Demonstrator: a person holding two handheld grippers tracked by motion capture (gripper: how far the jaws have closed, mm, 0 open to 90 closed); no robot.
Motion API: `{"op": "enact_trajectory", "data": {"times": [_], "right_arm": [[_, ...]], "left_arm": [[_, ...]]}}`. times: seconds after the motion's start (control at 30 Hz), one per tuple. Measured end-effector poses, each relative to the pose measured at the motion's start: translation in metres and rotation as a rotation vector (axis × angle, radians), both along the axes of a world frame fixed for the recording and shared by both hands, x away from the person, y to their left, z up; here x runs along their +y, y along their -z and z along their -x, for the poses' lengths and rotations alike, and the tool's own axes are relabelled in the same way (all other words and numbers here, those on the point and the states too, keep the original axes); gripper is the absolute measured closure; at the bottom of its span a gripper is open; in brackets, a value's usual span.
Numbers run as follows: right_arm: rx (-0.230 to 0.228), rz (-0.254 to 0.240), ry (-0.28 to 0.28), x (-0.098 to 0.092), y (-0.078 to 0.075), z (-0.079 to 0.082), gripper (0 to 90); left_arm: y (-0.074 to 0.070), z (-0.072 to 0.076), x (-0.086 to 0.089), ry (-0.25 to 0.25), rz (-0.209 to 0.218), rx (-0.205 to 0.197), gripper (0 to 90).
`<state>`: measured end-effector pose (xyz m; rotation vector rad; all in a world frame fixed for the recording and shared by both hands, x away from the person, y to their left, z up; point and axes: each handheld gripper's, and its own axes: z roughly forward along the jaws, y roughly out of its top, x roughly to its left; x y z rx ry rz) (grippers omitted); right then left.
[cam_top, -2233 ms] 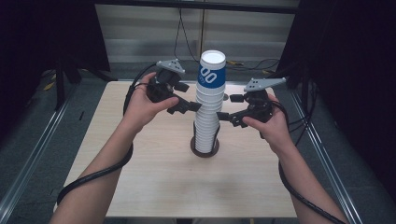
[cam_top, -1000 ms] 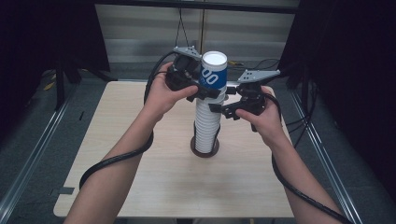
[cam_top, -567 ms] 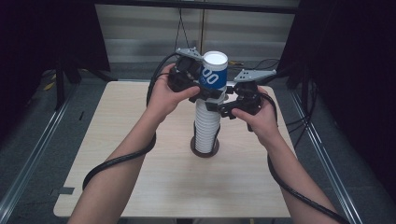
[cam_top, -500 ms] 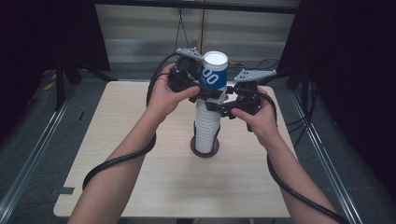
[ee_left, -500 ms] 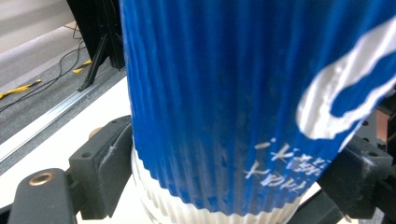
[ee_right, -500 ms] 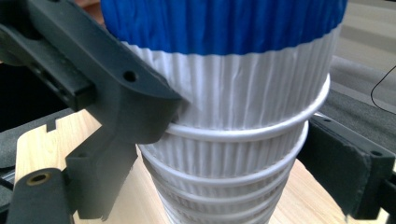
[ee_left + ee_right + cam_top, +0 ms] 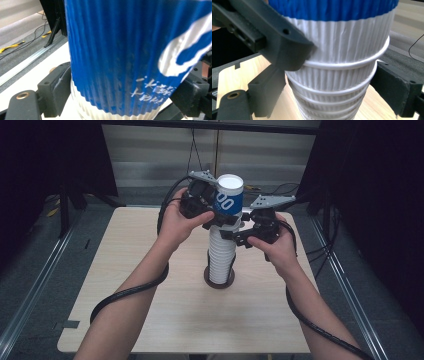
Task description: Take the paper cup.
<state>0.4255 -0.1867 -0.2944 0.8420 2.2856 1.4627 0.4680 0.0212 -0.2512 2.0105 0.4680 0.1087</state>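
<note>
We hold the blue cup point(image 7: 230, 199) on top of the stack point(image 7: 222, 254) with our left gripper point(image 7: 218, 217); our right gripper point(image 7: 230, 234) grips just below.

We record a cup stack point(image 7: 221, 255) upright on a coaster point(image 7: 218, 282) at the table point(image 7: 150, 320) centre. Top cup point(image 7: 229, 195) sits between our left gripper point(image 7: 220, 215) jaws. Our right gripper point(image 7: 231, 234) is just below, its jaws either side of the stack.
</note>
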Motion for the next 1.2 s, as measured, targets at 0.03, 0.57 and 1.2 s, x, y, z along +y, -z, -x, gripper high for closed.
{"op": "enact_trajectory", "data": {"times": [0.03, 0.57, 1.2], "right_arm": [[-0.003, 0.003, 0.000, 0.000, 0.000, 0.000, 12.0], [-0.003, 0.015, -0.002, -0.001, 0.000, 0.001, 12.2], [0.000, 0.013, -0.006, -0.002, 0.001, -0.002, 12.2]], "left_arm": [[0.000, 0.000, 0.000, -0.003, 0.002, 0.000, 14.6], [-0.017, 0.002, 0.003, -0.038, 0.030, -0.020, 16.6], [-0.035, 0.003, 0.006, -0.053, 0.021, -0.018, 17.1]]}}
